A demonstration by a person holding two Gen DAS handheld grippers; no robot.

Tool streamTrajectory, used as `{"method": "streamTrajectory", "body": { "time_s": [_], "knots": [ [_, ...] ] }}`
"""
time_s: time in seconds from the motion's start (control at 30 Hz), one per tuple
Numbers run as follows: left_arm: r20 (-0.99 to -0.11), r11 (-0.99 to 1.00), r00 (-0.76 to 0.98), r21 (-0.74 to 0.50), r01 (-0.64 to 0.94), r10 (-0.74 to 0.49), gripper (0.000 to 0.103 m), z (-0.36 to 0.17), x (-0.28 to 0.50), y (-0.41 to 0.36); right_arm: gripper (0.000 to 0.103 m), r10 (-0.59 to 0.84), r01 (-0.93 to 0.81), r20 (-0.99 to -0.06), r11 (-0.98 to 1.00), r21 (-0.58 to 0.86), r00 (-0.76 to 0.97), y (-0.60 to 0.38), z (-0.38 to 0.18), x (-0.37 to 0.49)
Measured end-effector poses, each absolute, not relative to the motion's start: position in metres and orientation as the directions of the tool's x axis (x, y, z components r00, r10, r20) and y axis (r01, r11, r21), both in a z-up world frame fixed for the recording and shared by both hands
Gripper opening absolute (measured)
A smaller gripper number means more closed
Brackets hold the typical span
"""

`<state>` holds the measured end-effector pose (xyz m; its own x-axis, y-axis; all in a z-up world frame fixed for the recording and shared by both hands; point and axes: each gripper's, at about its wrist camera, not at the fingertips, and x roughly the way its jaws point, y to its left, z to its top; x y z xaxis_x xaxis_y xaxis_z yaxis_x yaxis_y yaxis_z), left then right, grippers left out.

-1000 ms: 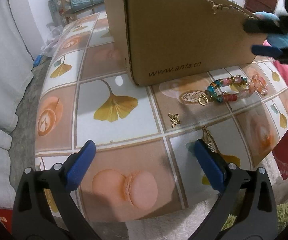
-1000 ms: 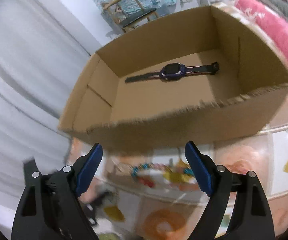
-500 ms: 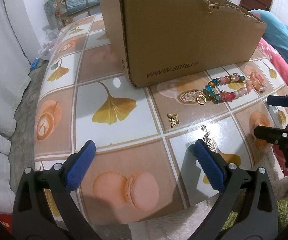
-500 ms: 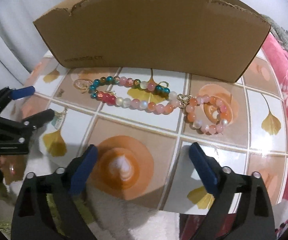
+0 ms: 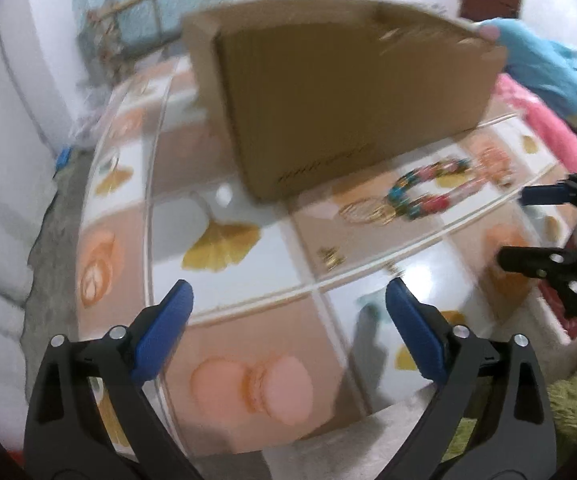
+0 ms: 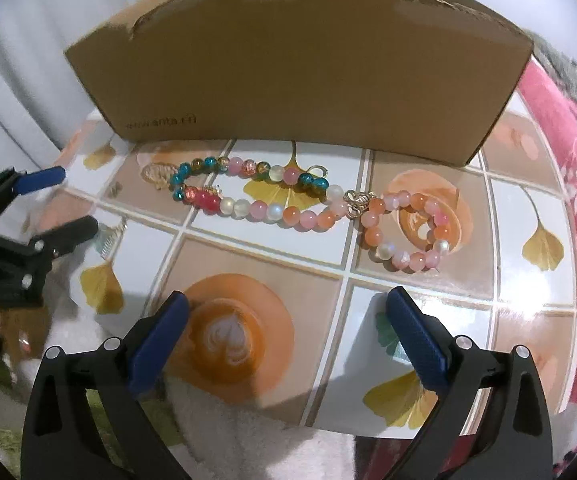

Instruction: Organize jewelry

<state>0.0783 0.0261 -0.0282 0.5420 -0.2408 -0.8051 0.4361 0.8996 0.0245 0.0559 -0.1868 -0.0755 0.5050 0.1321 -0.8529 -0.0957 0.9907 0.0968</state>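
Two bead bracelets lie linked on the tiled tablecloth point(image 6: 248, 264) in front of a cardboard box point(image 6: 300, 72): a multicolour one point(image 6: 248, 192) and an orange-pink one point(image 6: 408, 232). My right gripper point(image 6: 288, 296) hovers open near the table's front edge, just short of them, nothing between its blue pads. Left of the beads lie a small gold butterfly charm point(image 6: 115, 189) and a little silver chain piece point(image 6: 110, 240). My left gripper point(image 5: 288, 286) is wide with its jaws closing on nothing, the butterfly charm point(image 5: 330, 256) just beyond it. Its view is blurred.
The box point(image 5: 348, 100) blocks the back of the table and hides its inside. A pink blanket point(image 6: 568, 160) lies to the right, a wooden chair point(image 5: 136, 20) stands behind, and a white fluffy rug point(image 6: 248, 440) lies below the front edge.
My right gripper came down from over the open box, where a watch lay inside, to low in front of the bracelets. The left view has gone blurred and shifted a little.
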Motion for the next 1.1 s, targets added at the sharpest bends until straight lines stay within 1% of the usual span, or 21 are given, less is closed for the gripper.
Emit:
{"method": "streamTrajectory", "body": {
  "time_s": [0.03, 0.07, 0.1, 0.13, 0.17, 0.23, 0.27, 0.33, 0.4, 0.5, 0.73, 1.0, 1.07, 1.1],
  "knots": [
    [-0.796, 0.891, 0.545, 0.017, 0.454, -0.262, 0.083, -0.025, 0.077, 0.024, 0.096, 0.155, -0.098, -0.847, 0.988, 0.122, 0.508, -0.188, -0.071, 0.058],
    [-0.792, 0.885, 0.544, 0.011, 0.466, -0.276, 0.079, -0.023, 0.076, 0.022, 0.096, 0.176, -0.110, -0.839, 0.984, 0.139, 0.515, -0.187, -0.068, 0.058],
    [-0.794, 0.879, 0.535, 0.003, 0.477, -0.288, 0.072, -0.023, 0.077, 0.019, 0.096, 0.194, -0.128, -0.829, 0.981, 0.149, 0.524, -0.185, -0.065, 0.057],
    [-0.801, 0.873, 0.519, -0.008, 0.488, -0.298, 0.064, -0.025, 0.080, 0.017, 0.096, 0.207, -0.145, -0.822, 0.978, 0.153, 0.531, -0.184, -0.064, 0.057],
    [-0.806, 0.869, 0.508, -0.017, 0.495, -0.305, 0.059, -0.026, 0.081, 0.015, 0.096, 0.218, -0.167, -0.812, 0.974, 0.151, 0.541, -0.180, -0.062, 0.055],
    [-0.814, 0.862, 0.481, -0.048, 0.504, -0.326, 0.045, -0.028, 0.086, 0.013, 0.096, 0.237, -0.224, -0.798, 0.966, 0.131, 0.555, -0.170, -0.058, 0.052],
    [-0.816, 0.862, 0.473, -0.058, 0.503, -0.331, 0.043, -0.029, 0.088, 0.012, 0.096, 0.237, -0.242, -0.795, 0.963, 0.118, 0.559, -0.165, -0.057, 0.051],
    [-0.820, 0.864, 0.463, -0.073, 0.499, -0.336, 0.033, -0.029, 0.092, 0.012, 0.095, 0.240, -0.273, -0.793, 0.957, 0.097, 0.560, -0.158, -0.058, 0.049],
    [-0.829, 0.870, 0.450, -0.085, 0.486, -0.332, 0.030, -0.030, 0.097, 0.010, 0.094, 0.247, -0.286, -0.793, 0.954, 0.096, 0.557, -0.148, -0.056, 0.046],
    [-0.839, 0.874, 0.423, -0.119, 0.471, -0.343, 0.021, -0.033, 0.101, 0.010, 0.094, 0.253, -0.296, -0.793, 0.950, 0.096, 0.555, -0.144, -0.058, 0.048],
    [-0.858, 0.894, 0.416, -0.102, 0.436, -0.301, 0.012, -0.033, 0.106, 0.010, 0.094, 0.253, -0.298, -0.785, 0.950, 0.091, 0.566, -0.133, -0.059, 0.059],
    [-0.876, 0.908, 0.408, -0.075, 0.411, -0.257, 0.011, -0.032, 0.107, 0.007, 0.094, 0.262, -0.294, -0.778, 0.950, 0.105, 0.571, -0.137, -0.058, 0.062],
    [-0.876, 0.910, 0.418, -0.052, 0.412, -0.240, 0.007, -0.032, 0.106, 0.006, 0.094, 0.262, -0.292, -0.776, 0.951, 0.104, 0.574, -0.138, -0.057, 0.062],
    [-0.875, 0.909, 0.423, -0.044, 0.416, -0.236, 0.007, -0.032, 0.105, 0.005, 0.094, 0.262, -0.292, -0.775, 0.951, 0.105, 0.575, -0.139, -0.056, 0.061]
  ]
}}
